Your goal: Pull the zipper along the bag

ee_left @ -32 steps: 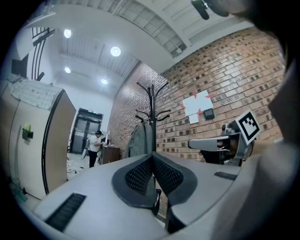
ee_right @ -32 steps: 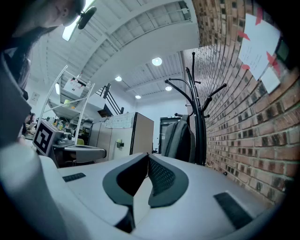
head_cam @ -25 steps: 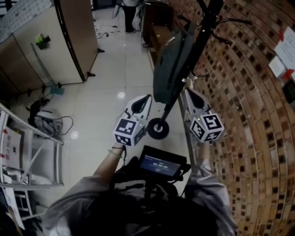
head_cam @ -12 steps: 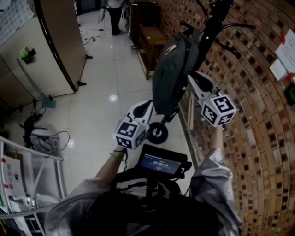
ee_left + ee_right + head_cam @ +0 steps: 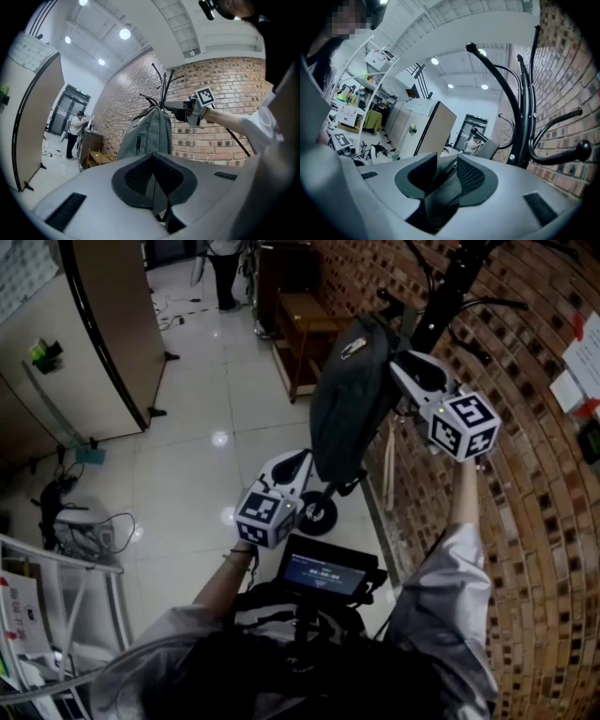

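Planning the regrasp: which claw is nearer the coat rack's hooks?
Right. The right claw, jaws opening around bag fabric, is at the bag's top just below the hooks; the left claw grips the bag's bottom, far lower.

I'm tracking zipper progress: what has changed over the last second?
The right gripper rose along the bag, from beside its lower part to near its top by the coat rack. Its jaws are opening, with bag fabric between them. The left gripper stayed low, clamped on the bag's bottom; the bag still hangs.
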{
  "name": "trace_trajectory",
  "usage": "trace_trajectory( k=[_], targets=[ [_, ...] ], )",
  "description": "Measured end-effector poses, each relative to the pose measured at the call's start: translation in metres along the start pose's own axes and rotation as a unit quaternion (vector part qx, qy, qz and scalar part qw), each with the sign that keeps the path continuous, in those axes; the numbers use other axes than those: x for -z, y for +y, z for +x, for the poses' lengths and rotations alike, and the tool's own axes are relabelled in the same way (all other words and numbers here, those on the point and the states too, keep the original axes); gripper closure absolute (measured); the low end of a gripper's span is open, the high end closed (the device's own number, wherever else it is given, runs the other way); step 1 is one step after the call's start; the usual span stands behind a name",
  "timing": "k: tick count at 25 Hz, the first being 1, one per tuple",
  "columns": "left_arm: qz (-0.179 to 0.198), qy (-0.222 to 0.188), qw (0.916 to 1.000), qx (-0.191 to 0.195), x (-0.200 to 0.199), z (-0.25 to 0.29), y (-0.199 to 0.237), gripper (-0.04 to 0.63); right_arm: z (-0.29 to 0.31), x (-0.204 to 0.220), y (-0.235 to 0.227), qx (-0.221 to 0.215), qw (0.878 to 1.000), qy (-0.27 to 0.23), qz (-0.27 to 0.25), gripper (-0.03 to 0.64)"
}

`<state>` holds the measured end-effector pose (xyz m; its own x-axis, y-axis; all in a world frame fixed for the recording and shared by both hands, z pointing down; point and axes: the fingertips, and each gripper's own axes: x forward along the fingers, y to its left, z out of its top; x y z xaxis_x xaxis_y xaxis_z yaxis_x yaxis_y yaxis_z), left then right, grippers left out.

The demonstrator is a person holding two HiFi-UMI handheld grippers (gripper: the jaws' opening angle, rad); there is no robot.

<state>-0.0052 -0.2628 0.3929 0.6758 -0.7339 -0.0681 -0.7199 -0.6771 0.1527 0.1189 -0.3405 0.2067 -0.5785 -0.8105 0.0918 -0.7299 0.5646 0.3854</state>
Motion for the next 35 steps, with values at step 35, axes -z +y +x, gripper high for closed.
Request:
trace_trajectory(
  k=[35],
  targets=[
    [-0.020,-0.001,0.9992,-0.033,0.008,0.015,-0.003,0.588,0.018,-0.001,-0.027,-0.039,0.994,0.039,-0.096,0.534]
  ],
)
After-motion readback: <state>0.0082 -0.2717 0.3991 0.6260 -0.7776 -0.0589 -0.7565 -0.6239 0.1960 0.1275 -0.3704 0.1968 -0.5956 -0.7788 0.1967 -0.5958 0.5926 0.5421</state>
